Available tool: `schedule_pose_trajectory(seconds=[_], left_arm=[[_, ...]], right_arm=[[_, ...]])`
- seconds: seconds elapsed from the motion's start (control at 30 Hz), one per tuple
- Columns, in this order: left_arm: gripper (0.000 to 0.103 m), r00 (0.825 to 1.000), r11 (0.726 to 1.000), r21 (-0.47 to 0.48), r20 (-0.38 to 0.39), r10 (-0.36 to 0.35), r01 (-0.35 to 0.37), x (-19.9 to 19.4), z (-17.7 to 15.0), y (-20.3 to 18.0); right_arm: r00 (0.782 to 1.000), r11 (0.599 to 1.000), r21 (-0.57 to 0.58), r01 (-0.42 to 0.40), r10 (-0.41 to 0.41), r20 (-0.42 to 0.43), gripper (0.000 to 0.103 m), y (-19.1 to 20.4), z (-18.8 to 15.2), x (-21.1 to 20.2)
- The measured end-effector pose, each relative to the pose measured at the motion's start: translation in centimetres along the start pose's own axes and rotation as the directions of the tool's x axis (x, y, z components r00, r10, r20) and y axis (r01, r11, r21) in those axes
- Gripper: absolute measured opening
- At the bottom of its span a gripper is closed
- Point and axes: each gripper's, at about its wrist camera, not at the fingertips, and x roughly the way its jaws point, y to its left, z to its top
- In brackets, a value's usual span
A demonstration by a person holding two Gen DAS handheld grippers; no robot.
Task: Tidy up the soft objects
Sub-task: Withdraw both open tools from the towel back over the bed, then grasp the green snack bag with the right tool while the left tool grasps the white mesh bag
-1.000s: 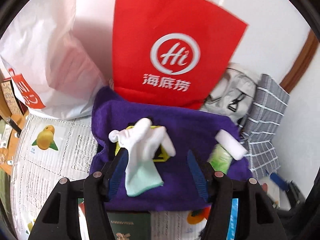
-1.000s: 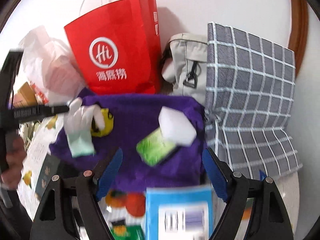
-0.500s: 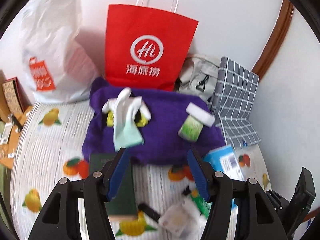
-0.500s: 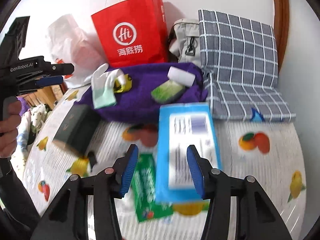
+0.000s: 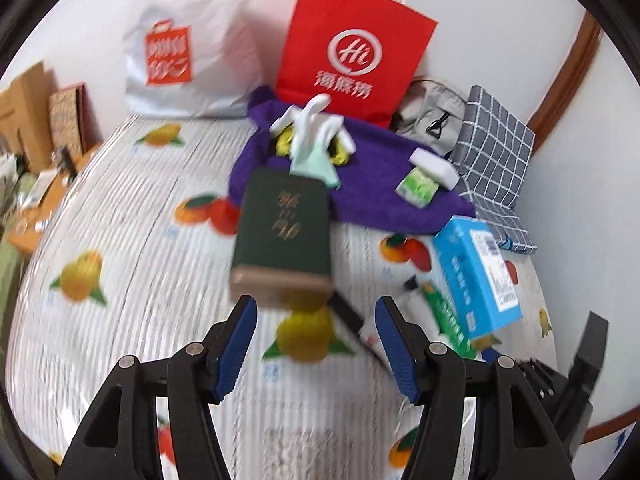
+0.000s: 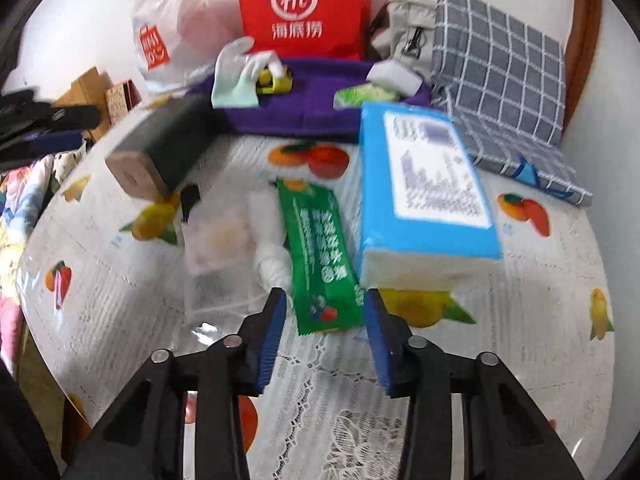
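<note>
We look down on a table (image 5: 120, 220) covered in a fruit-print cloth, set against a white wall where a red paper bag (image 5: 352, 48) and a white plastic bag (image 5: 188, 40) stand upright. In front of the red bag lies a purple towel (image 5: 376, 196), and on it rest a white glove (image 5: 316, 136) with a pale green cuff, a white sponge (image 5: 434, 162) and a small green packet (image 5: 418, 186). A grey checked cloth (image 5: 500, 148) lies to the right of the towel, touching its edge.

The left gripper (image 5: 314, 336) tilts steeply down over the cloth, its 2 blue pads released and standing apart with nothing between them; a dark green box (image 5: 284, 232) lies just beyond its tips.

The right gripper (image 6: 326, 312) also points steeply down. Its jaws are closing, and the lower end of a green sachet (image 6: 320, 256) lies between the pads, which do not yet press on it. A blue tissue pack (image 6: 424, 192) lies just to the right of the sachet, and a clear plastic pouch (image 6: 216, 248) to its left. At the left edge of the right wrist view the other gripper's black body shows, blurred.
</note>
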Motion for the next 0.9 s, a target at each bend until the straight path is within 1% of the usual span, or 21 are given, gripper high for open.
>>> schedule_pose_trajectory(seconds=[0.13,0.17,0.2,0.23,0.3,0.4,0.53,0.7,0.8,0.83,0.87,0.9], left_arm=[[0.059,1.000,1.000,-0.022,-0.011,-0.003,0.003,-0.5,-1.6,1.2],[0.059,1.000,1.000,-0.027,-0.012,-0.004,0.003,-0.6,-1.9,1.4],[0.059,1.000,0.999,-0.033,-0.014,-0.005,0.005,-0.7,-2.1,1.7],[0.059,1.000,0.999,-0.039,-0.020,-0.008,0.007,-0.6,-2.4,1.8],[0.059,0.999,0.999,-0.046,-0.031,-0.008,0.007,-0.5,-2.8,2.1],[0.059,0.999,0.998,-0.064,-0.045,-0.012,0.009,-0.5,-3.6,2.4],[0.059,0.999,0.997,-0.077,-0.052,-0.005,0.001,-0.8,-4.6,2.6],[0.059,0.998,0.995,-0.097,-0.061,0.007,-0.013,-1.0,-5.7,3.1],[0.059,0.998,0.995,-0.103,-0.066,0.009,-0.016,-0.9,-6.1,3.1],[0.059,0.998,0.995,-0.103,-0.068,0.011,-0.018,-0.9,-6.3,3.0],[0.059,0.998,0.995,-0.099,-0.069,0.014,-0.020,-0.9,-6.3,2.9],[0.059,0.997,0.995,-0.096,-0.070,0.016,-0.023,-0.9,-6.4,2.8]], right_arm=[[0.999,0.999,-0.031,0.036,-0.036,-0.006,0.038,0.3,-0.2,1.7],[0.999,0.999,-0.038,0.038,-0.039,-0.015,0.034,0.5,-0.3,2.1],[1.000,0.999,-0.044,0.025,-0.025,-0.012,0.020,0.6,-0.4,2.1],[1.000,0.998,-0.050,0.024,-0.025,-0.002,0.013,0.9,-0.5,1.8],[0.999,0.997,-0.059,0.048,-0.047,0.015,0.010,1.3,-0.7,1.1],[1.000,0.999,-0.036,0.019,-0.019,0.019,0.008,1.5,-1.3,-0.3],[1.000,1.000,-0.017,0.013,-0.013,0.015,0.006,1.5,-2.6,-2.3],[0.999,1.000,0.014,-0.009,0.009,-0.034,0.005,0.7,-5.3,-4.7],[0.998,0.998,0.021,-0.053,0.054,-0.044,0.008,0.5,-6.4,-5.2],[0.996,0.997,0.017,-0.075,0.076,-0.044,0.011,0.5,-6.7,-5.1],[0.995,0.996,0.015,-0.086,0.087,-0.053,0.016,0.5,-6.9,-4.9],[0.995,0.996,0.017,-0.084,0.085,-0.058,0.032,0.5,-7.0,-4.8]])
